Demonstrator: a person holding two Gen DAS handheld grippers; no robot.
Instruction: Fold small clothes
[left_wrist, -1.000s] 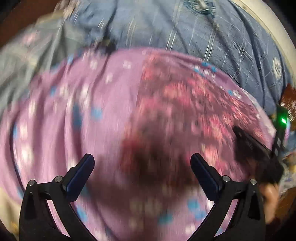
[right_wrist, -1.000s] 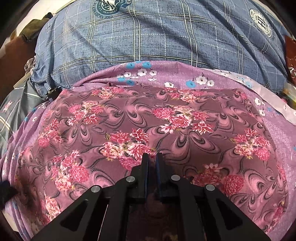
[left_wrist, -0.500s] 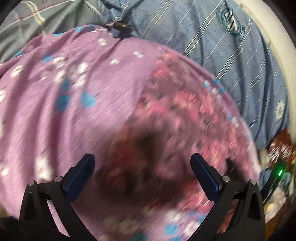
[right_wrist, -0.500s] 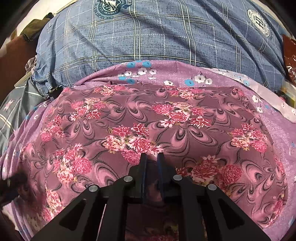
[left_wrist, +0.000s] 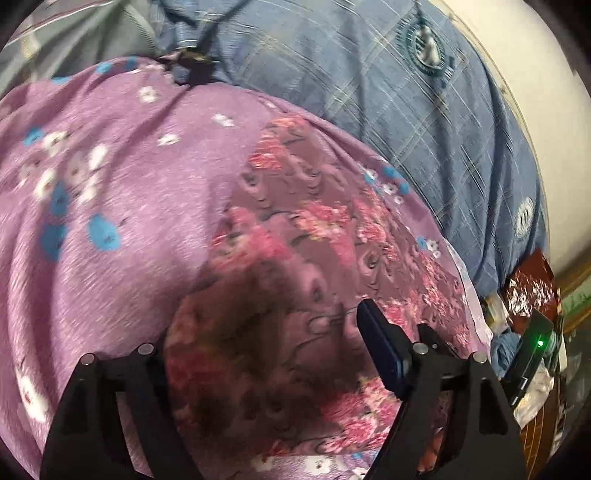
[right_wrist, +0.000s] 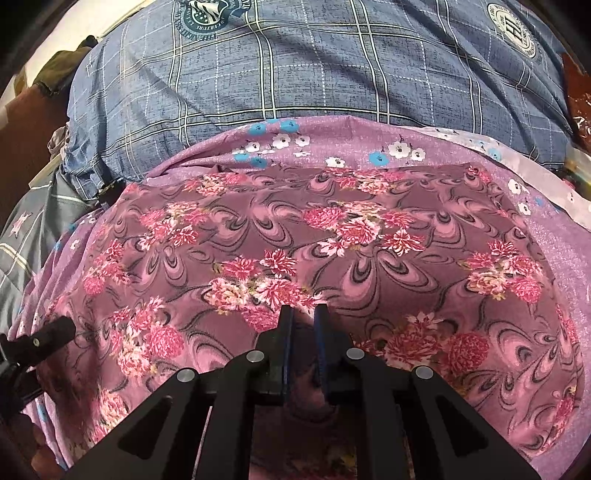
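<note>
Since my right gripper (right_wrist: 302, 325) is pinching the near hem of the floral cloth (right_wrist: 332, 236) to anchor it, my left gripper (left_wrist: 266, 332) is closing over the corner between its jaws, not gripping yet.

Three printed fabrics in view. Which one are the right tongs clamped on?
The top one: the mauve cloth with pink flower clusters, pinched in the right tongs. It lies on the lilac blue-flowered sheet, near the blue plaid bedding.
</note>
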